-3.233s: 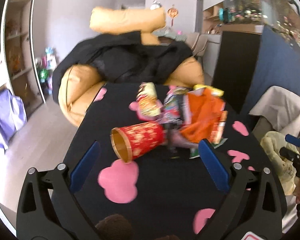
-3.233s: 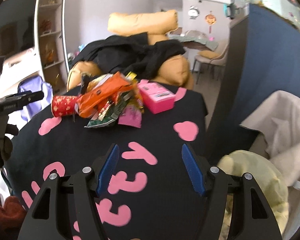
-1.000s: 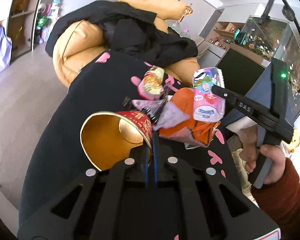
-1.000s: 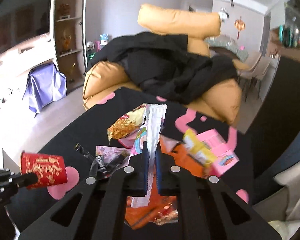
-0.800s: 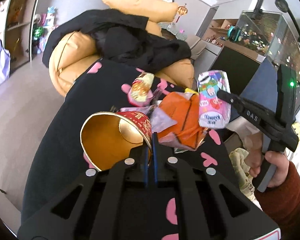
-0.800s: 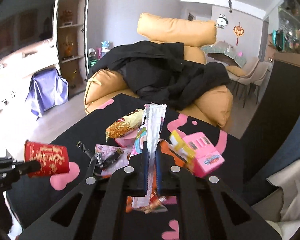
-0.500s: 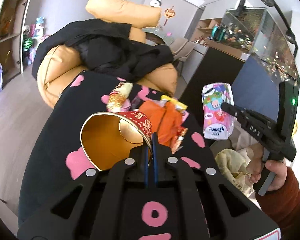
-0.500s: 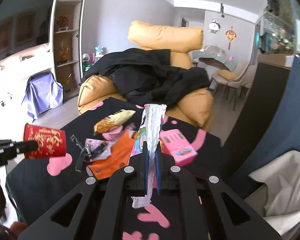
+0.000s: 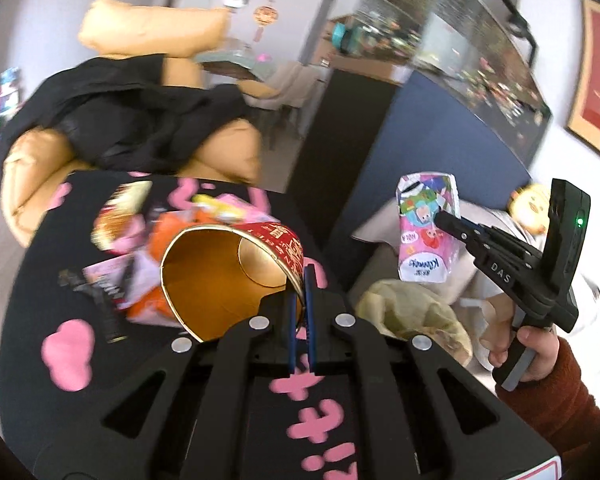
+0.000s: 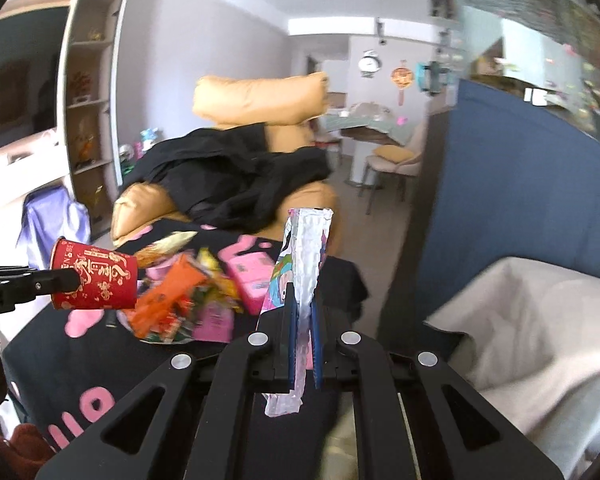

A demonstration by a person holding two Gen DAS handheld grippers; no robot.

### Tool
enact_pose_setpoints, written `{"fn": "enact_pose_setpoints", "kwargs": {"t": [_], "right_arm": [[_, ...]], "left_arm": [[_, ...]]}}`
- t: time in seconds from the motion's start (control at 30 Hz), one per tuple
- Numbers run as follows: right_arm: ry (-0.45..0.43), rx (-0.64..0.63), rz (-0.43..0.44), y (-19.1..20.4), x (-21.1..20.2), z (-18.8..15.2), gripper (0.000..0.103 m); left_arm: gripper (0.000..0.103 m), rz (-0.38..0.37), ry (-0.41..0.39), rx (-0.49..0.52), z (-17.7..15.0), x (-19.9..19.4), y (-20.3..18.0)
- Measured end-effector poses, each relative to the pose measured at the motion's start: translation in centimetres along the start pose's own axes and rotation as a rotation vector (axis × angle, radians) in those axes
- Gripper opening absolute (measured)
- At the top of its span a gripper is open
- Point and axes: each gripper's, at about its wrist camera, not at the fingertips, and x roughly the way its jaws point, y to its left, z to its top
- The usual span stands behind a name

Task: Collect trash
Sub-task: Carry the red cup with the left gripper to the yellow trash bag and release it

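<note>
Red paper cup, gold-lined, rigid, hung mouth-first toward the left tool, which was clamped on its rim. Flat foil packet, crinkly, long axis upright, was pinched edge-on in the closed right tool. Trash bag, pale and slack, lay just right of and below the left tool, almost under the packet; right hand nearer. Loose wrappers remained on the black counter beyond.

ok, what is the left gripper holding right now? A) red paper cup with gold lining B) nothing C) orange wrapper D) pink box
A: the left gripper has its jaws shut on the rim of the red paper cup with gold lining, lifted off the black table.
</note>
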Motion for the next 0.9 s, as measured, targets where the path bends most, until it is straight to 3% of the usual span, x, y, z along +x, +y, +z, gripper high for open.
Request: {"fn": "enact_pose_setpoints", "kwargs": {"t": [0.3, 0.53, 0.6, 0.63, 0.67, 0.9], "right_arm": [[-0.003, 0.072, -0.197, -9.4, -4.2, -3.1, 0.008], [-0.008, 0.125, -0.334, -14.6, -6.4, -5.2, 0.008], [-0.003, 0.132, -0.353, -15.3, -6.5, -5.6, 0.008], [-0.001, 0.136, -0.358, -15.6, -6.4, -5.8, 0.008], [0.001, 0.139, -0.36, -16.0, -6.6, -6.1, 0.008], [0.043, 0.169, -0.282, -15.9, -4.6, -8.6, 0.008]], "left_arm": [[0.003, -0.167, 0.201, 0.155, 1.7, 8.5, -10.6], [0.003, -0.278, 0.358, 0.249, -0.1, 16.9, -18.1], [0.017, -0.33, 0.422, 0.233, -1.1, 19.3, -18.9], [0.034, -0.339, 0.438, 0.224, -1.3, 20.0, -19.3], [0.041, -0.345, 0.447, 0.213, -1.5, 20.6, -19.4], [0.045, -0.237, 0.438, 0.189, -2.9, 20.6, -16.9]]}}
